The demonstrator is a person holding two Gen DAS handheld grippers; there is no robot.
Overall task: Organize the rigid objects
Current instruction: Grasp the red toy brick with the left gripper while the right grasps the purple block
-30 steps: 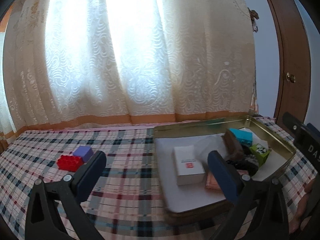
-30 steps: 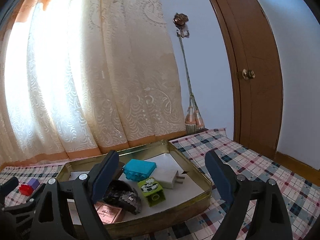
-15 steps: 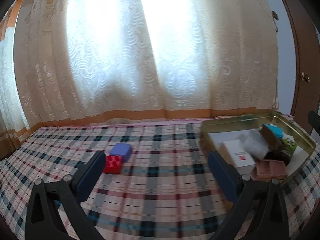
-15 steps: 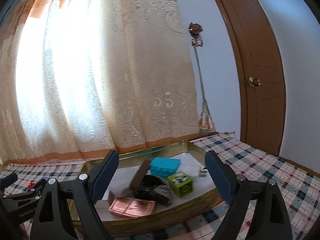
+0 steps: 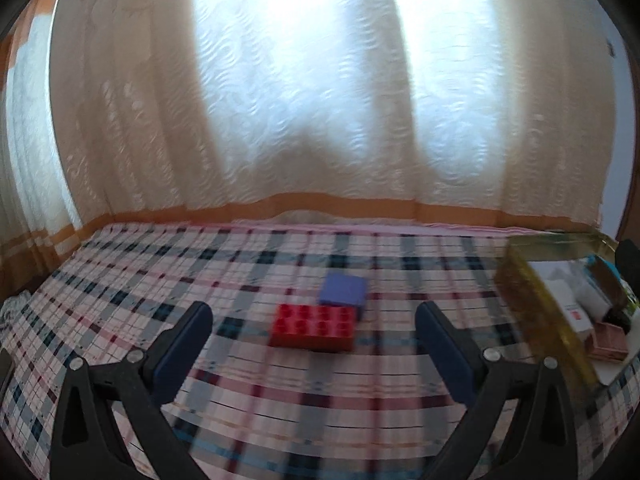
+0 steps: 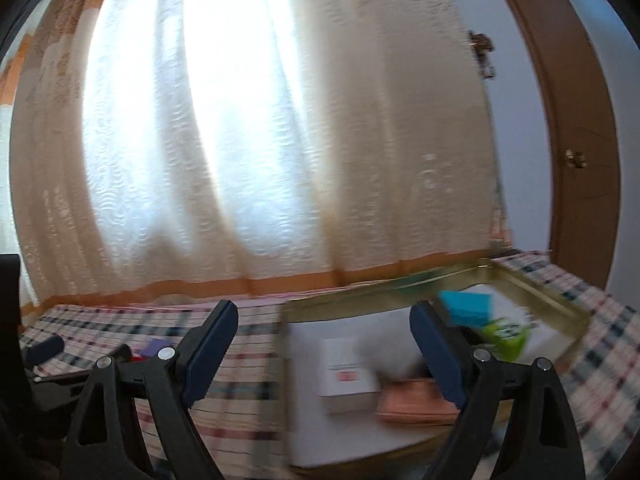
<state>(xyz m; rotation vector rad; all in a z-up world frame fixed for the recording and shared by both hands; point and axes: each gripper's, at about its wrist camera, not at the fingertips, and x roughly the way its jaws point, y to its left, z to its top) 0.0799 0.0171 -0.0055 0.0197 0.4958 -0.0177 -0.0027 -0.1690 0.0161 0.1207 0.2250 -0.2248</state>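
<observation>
Plaid cloth (image 5: pixel 120 280): red brick (image 5: pixel 313 327) lies ahead btwn wide, empty left tongs (image 5: pixel 313 334); right tongs (image 6: pixel 324 332) wide too.

A plaid-covered bed (image 5: pixel 280 392) bears a red brick (image 5: pixel 314 326), a purple block (image 5: pixel 344 290) and a tin tray (image 5: pixel 536 320).

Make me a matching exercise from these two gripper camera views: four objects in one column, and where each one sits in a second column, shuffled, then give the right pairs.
Objects:
1. red building block
2. purple block
3. white box
4. teal block

Places:
A. in the gold tray, towards its far end
B. on the plaid cloth, nearer the left gripper
C. in the gold tray, towards its near end
D. on the plaid cloth, just behind the red one

Pairs: 1-B, 2-D, 3-C, 4-A
</observation>
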